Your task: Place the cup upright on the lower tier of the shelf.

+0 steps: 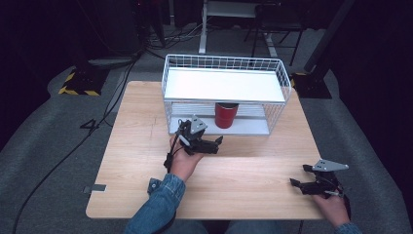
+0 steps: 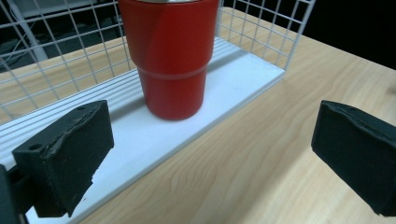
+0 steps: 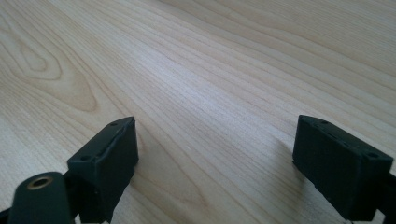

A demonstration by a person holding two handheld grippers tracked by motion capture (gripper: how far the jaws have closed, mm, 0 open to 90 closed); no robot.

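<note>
A wooden table is taking up most of the high view, with grey floor lying around it. A white wire rack is standing on the far half of the table, carrying a white upper shelf and a lower white shelf board. A red tumbler is standing upright on that lower board, under the upper shelf and near the rack's open front edge; the left gripper view is showing it just beyond the jaws, apart from them. The left gripper is hovering in front of the rack, pointing toward the tumbler, its jaws standing wide with nothing between them. The right gripper is sitting low near the table's near right corner, well apart from the rack, its jaws also spreading wide over bare wood
</note>
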